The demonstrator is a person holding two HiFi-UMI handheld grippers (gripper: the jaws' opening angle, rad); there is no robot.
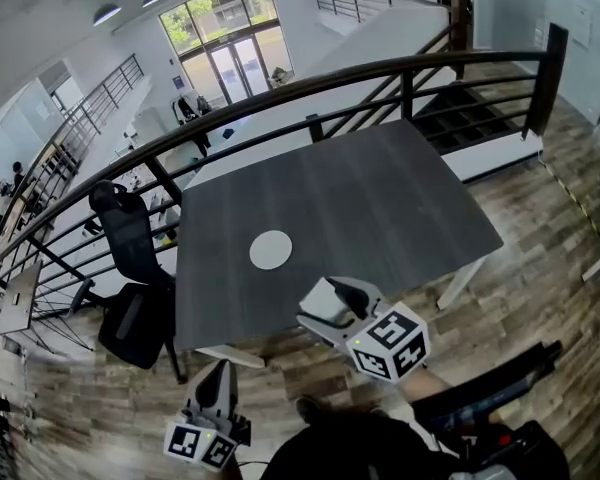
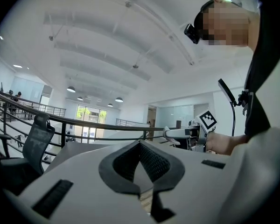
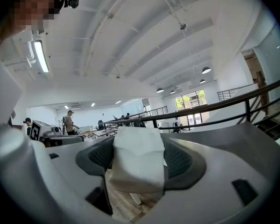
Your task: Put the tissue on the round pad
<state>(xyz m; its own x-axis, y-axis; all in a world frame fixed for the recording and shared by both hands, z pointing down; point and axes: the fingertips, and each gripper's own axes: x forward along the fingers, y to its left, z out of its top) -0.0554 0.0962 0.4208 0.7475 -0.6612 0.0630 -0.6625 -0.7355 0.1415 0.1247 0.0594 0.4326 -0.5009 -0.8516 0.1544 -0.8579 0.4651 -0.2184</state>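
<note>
A white round pad (image 1: pixel 271 250) lies on the dark grey table (image 1: pixel 380 198), toward its front left. My right gripper (image 1: pixel 332 299) hovers at the table's near edge, right of and nearer than the pad, and is shut on a folded white tissue (image 3: pixel 137 160) that fills the gap between its pads. The tissue is not visible in the head view. My left gripper (image 1: pixel 218 379) is low at the lower left, off the table over the floor, jaws shut with nothing between them (image 2: pixel 141 164).
A black office chair (image 1: pixel 130 268) stands at the table's left side. A dark curved railing (image 1: pixel 310 83) runs behind the table, with a staircase (image 1: pixel 460 108) at the back right. Wooden floor surrounds the table.
</note>
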